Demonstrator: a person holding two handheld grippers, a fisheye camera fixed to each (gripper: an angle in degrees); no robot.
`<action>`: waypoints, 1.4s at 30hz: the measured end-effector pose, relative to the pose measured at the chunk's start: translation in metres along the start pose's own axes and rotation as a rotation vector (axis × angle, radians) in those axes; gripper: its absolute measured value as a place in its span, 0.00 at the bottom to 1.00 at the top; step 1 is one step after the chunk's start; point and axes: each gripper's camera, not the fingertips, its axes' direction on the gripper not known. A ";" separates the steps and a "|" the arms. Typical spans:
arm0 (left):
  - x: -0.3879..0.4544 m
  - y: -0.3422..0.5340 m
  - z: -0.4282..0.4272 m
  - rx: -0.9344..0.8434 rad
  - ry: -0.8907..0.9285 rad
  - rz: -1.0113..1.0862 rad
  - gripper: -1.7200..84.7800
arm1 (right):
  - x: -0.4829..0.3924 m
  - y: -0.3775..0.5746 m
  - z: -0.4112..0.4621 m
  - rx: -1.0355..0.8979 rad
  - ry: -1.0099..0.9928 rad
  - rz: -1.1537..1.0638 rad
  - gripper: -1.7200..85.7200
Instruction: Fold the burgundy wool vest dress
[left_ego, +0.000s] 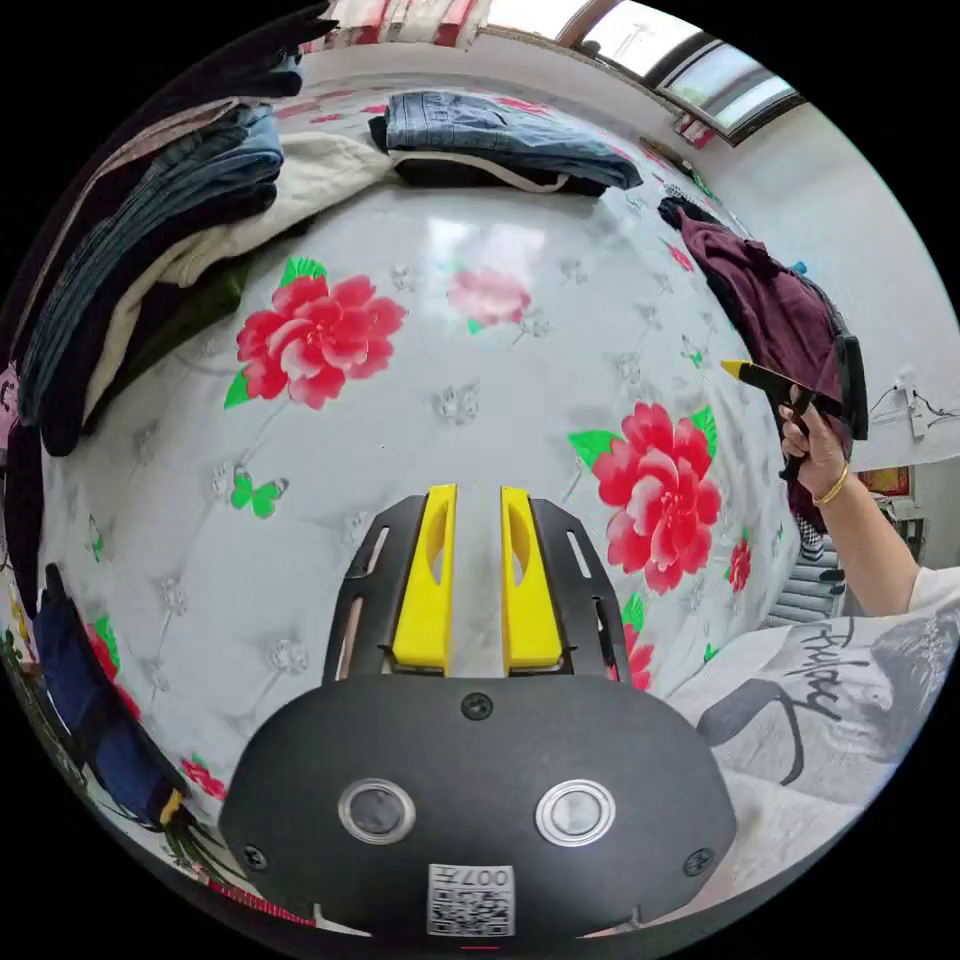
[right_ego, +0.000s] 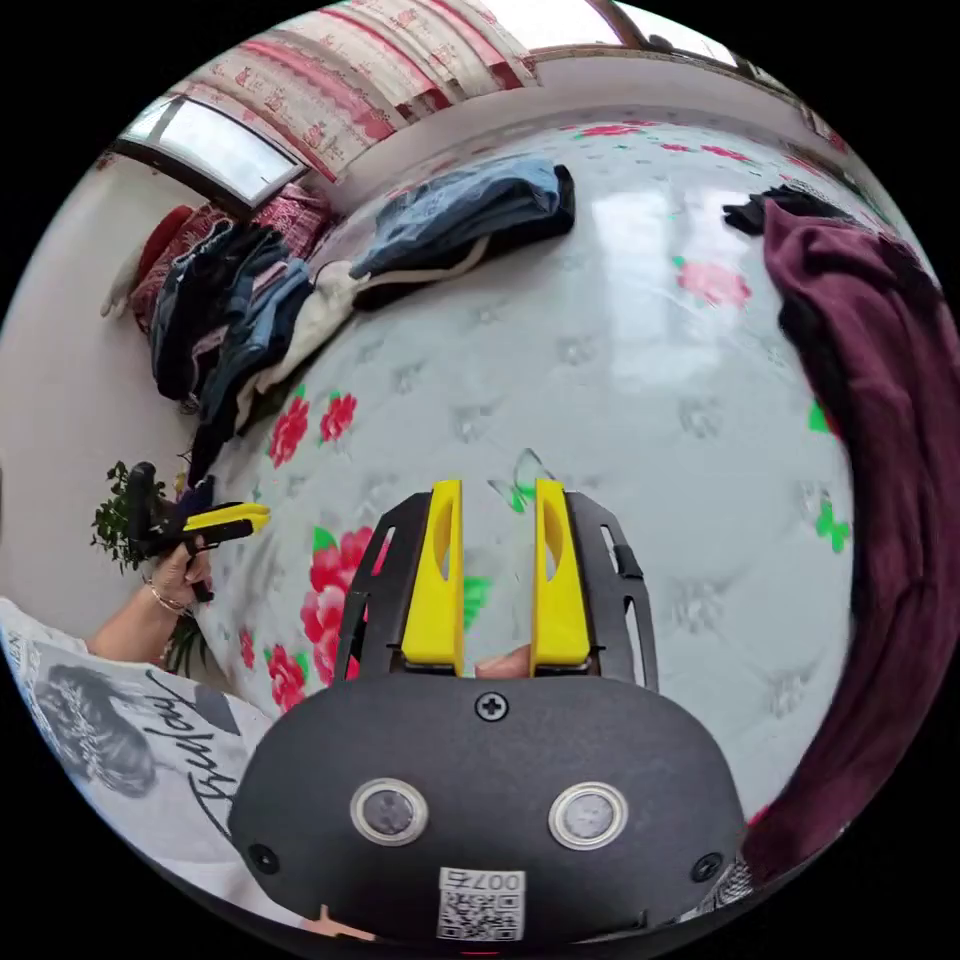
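Both my tongs hang over the flowered surface with nothing in them; the burgundy dress lies at its edge.

In the left gripper view my left tongs (left_ego: 478, 575) stand slightly apart with a narrow gap, holding nothing, above the pale quilted surface (left_ego: 480, 330) printed with red flowers. In the right gripper view my right tongs (right_ego: 497, 575) are likewise a little open and empty over that surface (right_ego: 620, 400). The burgundy wool vest dress (right_ego: 890, 420) lies crumpled along the edge of the surface and drapes over it; in the left gripper view the dress (left_ego: 775, 310) sits just behind my right tongs (left_ego: 745, 372), held in my hand (left_ego: 815, 450). At the far side of the surface from the dress, folded jeans (left_ego: 500, 135) and a heap of other clothes (left_ego: 150, 250) lie stacked.
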 end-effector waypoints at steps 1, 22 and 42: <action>0.005 0.012 0.001 -0.021 0.000 0.001 0.10 | 0.019 0.040 -0.018 0.003 0.123 0.038 0.14; 0.086 0.114 -0.042 -0.026 0.123 0.136 0.08 | 0.058 0.252 -0.131 0.258 -0.261 0.282 0.06; -0.053 0.300 -0.225 0.600 0.156 -0.306 0.18 | -0.552 0.278 -0.116 -0.162 -0.840 -1.071 0.11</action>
